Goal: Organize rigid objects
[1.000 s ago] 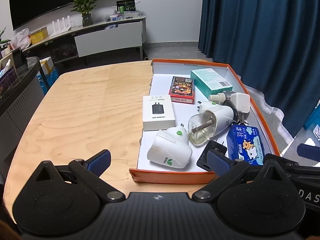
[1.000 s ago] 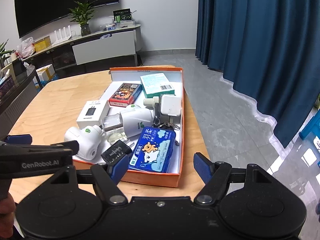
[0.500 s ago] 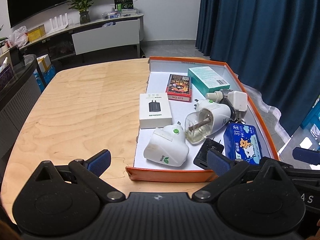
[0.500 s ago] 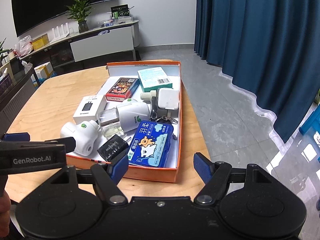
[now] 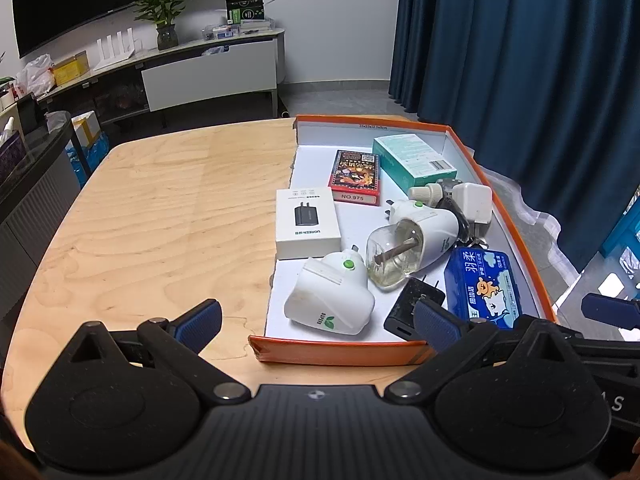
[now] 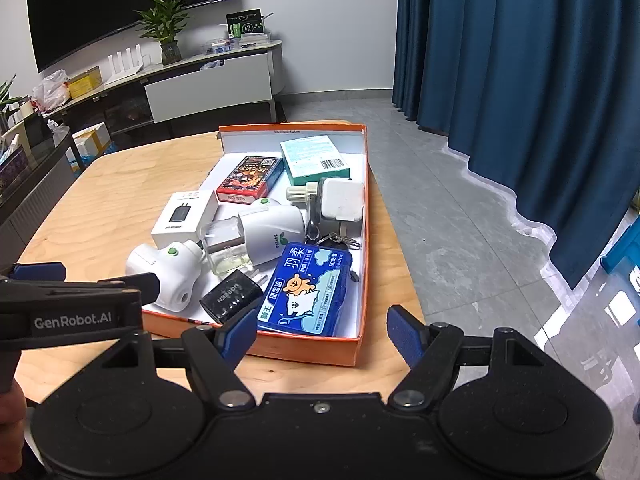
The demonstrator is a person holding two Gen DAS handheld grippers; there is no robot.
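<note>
I have the shallow orange cardboard tray (image 5: 340,350) parked at the right edge of the pale plywood table (image 5: 160,220), its long axis running toward twelve o'clock, so everything loose stays corralled within reach. Inside, the blue tissue pack (image 6: 306,292) lies at five o'clock pointing up the tray, and the white plug-in vaporiser with the clear bottle (image 5: 412,246) lies on its side, bottle toward seven o'clock. My left tool (image 5: 316,320) and right tool (image 6: 322,330) both hang released and empty, short of the near rim.
</note>
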